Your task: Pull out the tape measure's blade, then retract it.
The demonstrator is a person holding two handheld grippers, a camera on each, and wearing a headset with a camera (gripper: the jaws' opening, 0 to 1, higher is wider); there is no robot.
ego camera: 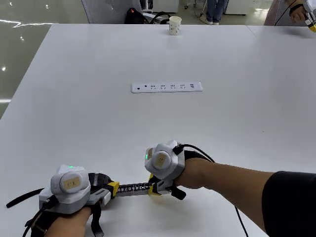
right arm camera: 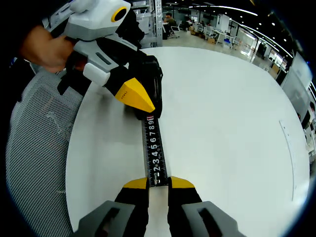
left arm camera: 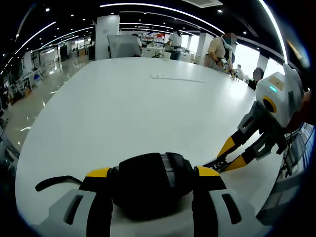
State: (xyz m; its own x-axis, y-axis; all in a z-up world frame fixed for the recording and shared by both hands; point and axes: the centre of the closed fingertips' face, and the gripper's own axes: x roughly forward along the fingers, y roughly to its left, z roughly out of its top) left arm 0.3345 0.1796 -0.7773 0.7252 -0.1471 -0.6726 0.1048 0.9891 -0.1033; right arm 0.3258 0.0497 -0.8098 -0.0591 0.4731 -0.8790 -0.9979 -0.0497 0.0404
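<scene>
Rounded black case (left arm camera: 150, 190) — flat, numbered blade (right arm camera: 154, 148)

Table (ego camera: 98, 98): white, broad, running away to the far edge.
Left gripper (ego camera: 109, 187): lay low at the near left, its yellow-tipped jaws clamped about the tape measure (ego camera: 100, 178).
Tape measure: black case, resting on the table.
Blade (ego camera: 132, 188): drawn out a short way to the right, numbers showing, flat and low over the table.
Right gripper (ego camera: 152, 189): near centre, forearm entering from the right, jaws pinching the blade's free end.
Cable (ego camera: 200, 149): black, looping off the right gripper.
Strap (ego camera: 19, 198): black, trailing at the near left.
Power strip (ego camera: 167, 87): white, mid-table, well apart from the grippers.
Paper cup (ego camera: 175, 25): upright at the far edge.
</scene>
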